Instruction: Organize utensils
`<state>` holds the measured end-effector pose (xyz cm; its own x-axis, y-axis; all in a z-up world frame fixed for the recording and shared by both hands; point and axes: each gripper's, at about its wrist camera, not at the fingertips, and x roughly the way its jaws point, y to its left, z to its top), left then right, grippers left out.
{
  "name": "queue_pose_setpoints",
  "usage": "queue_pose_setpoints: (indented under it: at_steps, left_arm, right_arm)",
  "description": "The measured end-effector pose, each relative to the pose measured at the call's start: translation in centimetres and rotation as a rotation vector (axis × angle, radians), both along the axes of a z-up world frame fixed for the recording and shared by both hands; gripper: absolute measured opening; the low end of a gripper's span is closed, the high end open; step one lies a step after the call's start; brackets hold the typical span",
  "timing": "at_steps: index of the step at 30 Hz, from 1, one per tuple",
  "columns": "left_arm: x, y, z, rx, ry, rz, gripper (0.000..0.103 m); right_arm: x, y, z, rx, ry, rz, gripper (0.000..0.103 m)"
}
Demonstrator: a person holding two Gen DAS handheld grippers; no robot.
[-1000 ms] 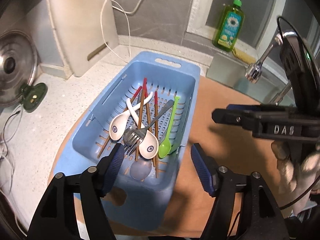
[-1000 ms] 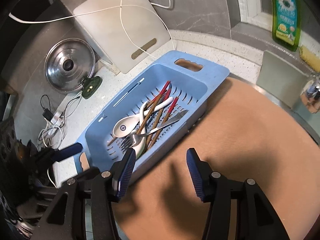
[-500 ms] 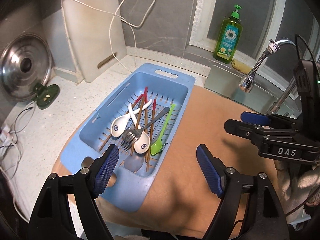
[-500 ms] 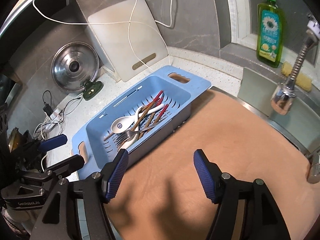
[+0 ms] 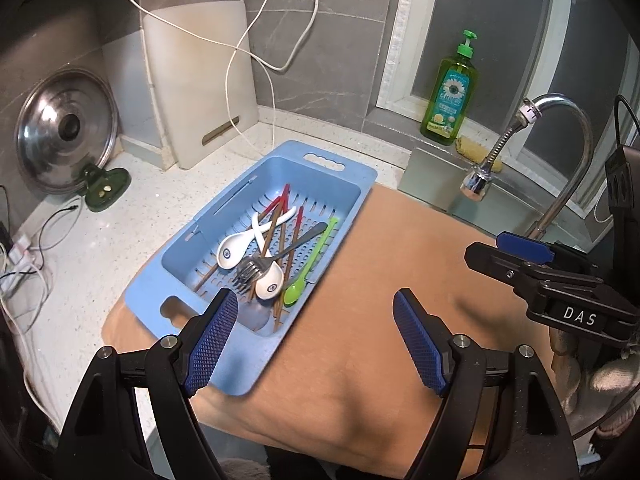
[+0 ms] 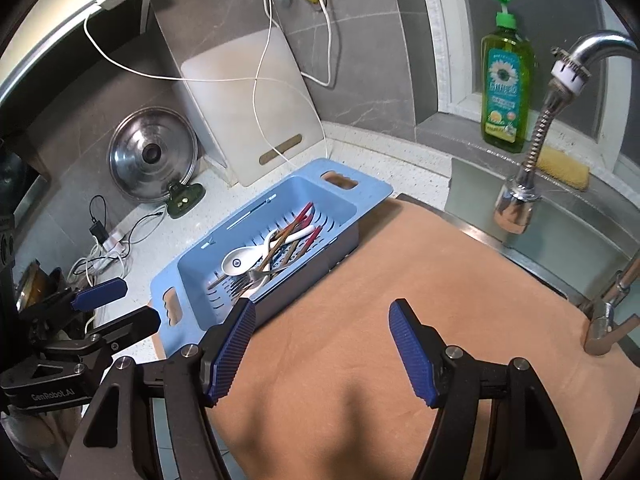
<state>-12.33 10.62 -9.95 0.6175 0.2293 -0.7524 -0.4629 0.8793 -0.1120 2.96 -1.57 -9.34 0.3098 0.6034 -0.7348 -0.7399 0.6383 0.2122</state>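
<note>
Utensils: we see spoons [image 5: 234, 250], fork [image 5: 256, 266] and chopsticks [image 5: 294, 236] in the blue basket [image 5: 224, 360]; both tools [image 5: 314, 344] [image 6: 322, 350] gape, holding nothing.

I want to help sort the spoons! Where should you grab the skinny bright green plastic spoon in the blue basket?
Probably by its thin handle, up near the far end. The bright green plastic spoon lies along the right wall of the blue slotted plastic basket, beside the pile with nothing lying across it. Its bowl points toward the near end, next to a white ceramic spoon. Come straight down from above, fingers across the handle.
</note>
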Motion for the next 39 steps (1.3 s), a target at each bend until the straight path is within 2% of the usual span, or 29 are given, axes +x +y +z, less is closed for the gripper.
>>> queue_pose_setpoints:
  at_steps: [12,39]
  left_arm:
    - [-0.3,-1.8,1.3,0.015,-0.025,0.005,0.08]
    - [1.0,-2.4,1.6,0.026,-0.026,0.002,0.08]
  right_arm:
    - [-1.0,-1.8,1.0,0.007,-0.057,0.005,0.066]
    - [-0.1,-2.5,1.0,0.013,-0.057,-0.003,0.066]
